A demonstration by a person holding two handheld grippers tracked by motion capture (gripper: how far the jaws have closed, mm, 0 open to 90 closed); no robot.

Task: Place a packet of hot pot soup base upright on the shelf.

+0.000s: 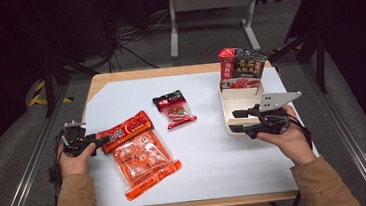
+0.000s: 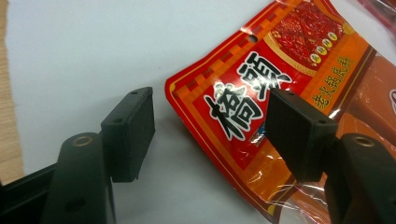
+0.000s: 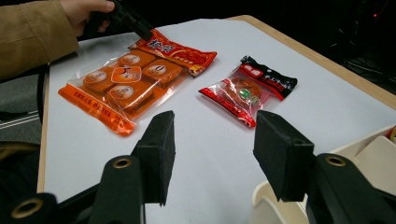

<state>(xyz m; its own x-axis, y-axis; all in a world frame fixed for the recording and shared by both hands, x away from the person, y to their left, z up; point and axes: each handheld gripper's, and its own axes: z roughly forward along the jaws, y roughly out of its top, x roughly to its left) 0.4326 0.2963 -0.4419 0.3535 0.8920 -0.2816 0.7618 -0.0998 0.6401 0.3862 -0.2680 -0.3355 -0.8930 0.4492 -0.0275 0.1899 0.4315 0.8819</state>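
The table (image 1: 257, 176) carries a white sheet. Near its left edge, the left gripper (image 1: 105, 138) stands with jaws apart around the end of a red packet (image 1: 126, 131); in the left gripper view one jaw lies over the packet's printed face, the other over bare sheet beside it. The red packet overlaps the far end of a larger orange packet (image 1: 145, 162) of round pieces, which reaches toward the near edge. A small red-and-black packet (image 1: 175, 109) lies alone near the middle. Toward the right edge, the right gripper (image 1: 236, 121) hangs with jaws apart and empty at the near wall of a white box (image 1: 227, 99). A dark packet (image 1: 242, 66) stands upright in the box's far end.
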